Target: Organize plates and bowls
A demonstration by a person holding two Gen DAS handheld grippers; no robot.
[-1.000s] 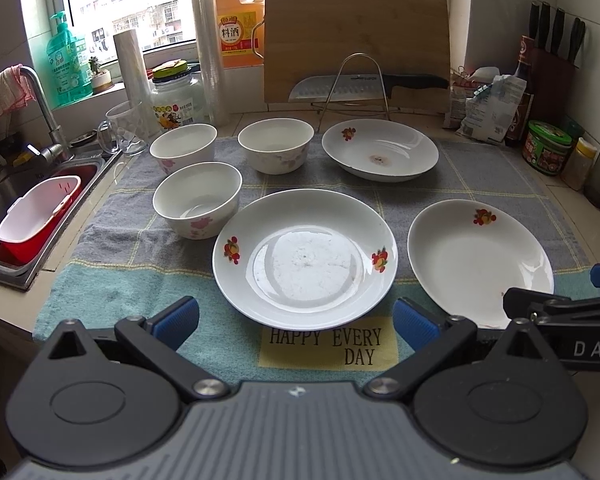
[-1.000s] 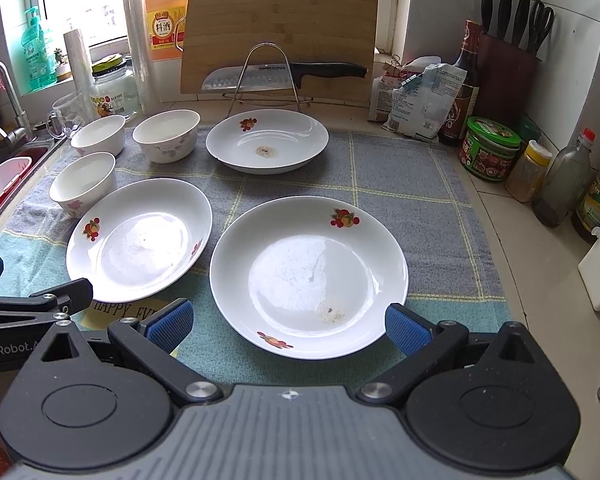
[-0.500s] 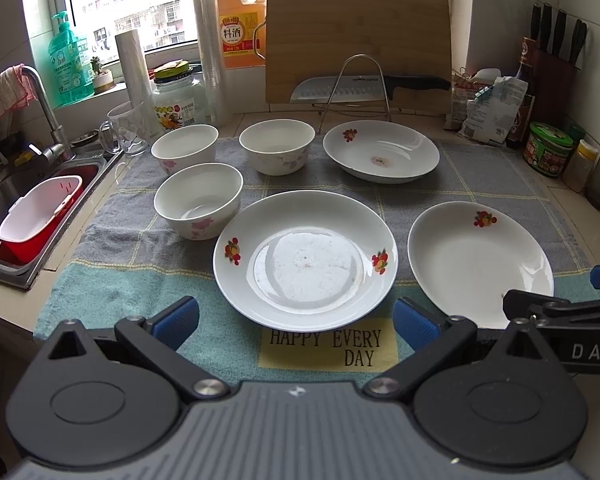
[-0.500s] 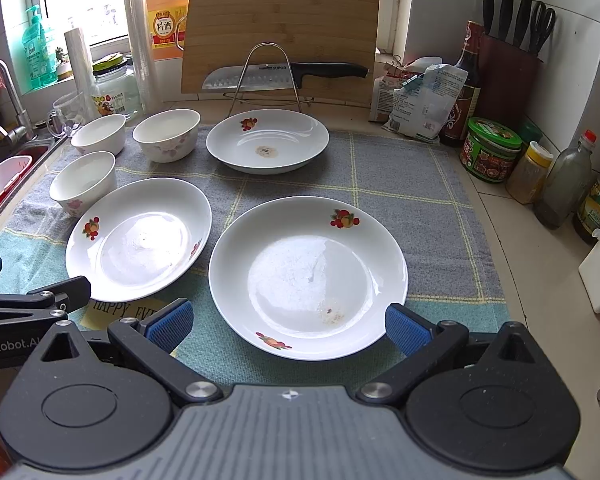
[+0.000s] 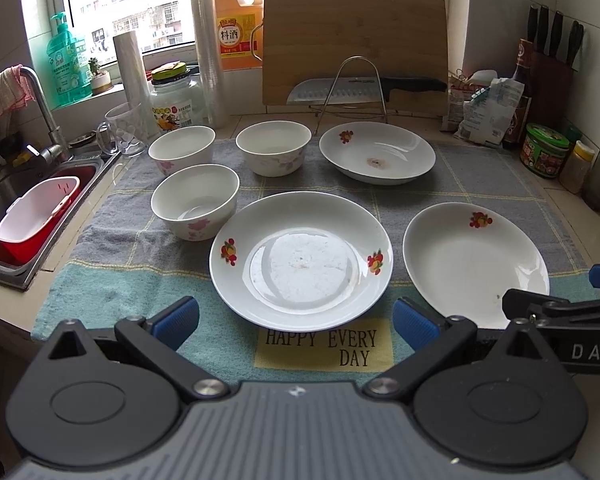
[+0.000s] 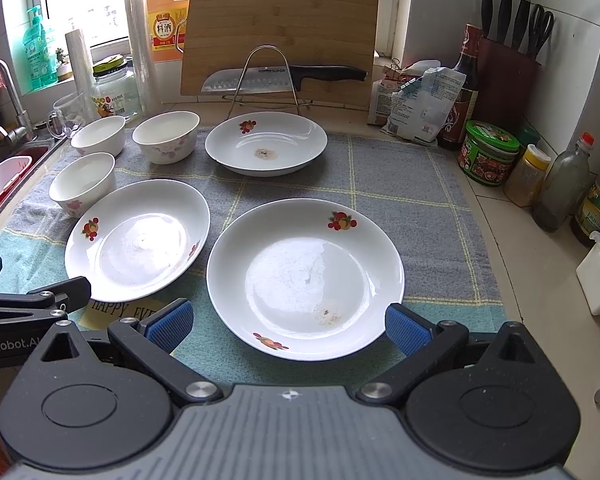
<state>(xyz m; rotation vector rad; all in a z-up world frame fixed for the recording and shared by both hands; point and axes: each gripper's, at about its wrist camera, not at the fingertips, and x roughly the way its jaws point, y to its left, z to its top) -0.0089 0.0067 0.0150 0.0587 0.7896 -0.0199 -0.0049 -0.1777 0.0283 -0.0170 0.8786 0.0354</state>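
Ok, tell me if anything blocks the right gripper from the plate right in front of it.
Nothing visible does. The right gripper is open, its fingers flanking the near rim of the plate with only bare towel around. The neighbouring plate and the left gripper sit off to the left.

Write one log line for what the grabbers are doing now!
left gripper: open, empty | right gripper: open, empty | three plates, three bowls: unstacked on towel
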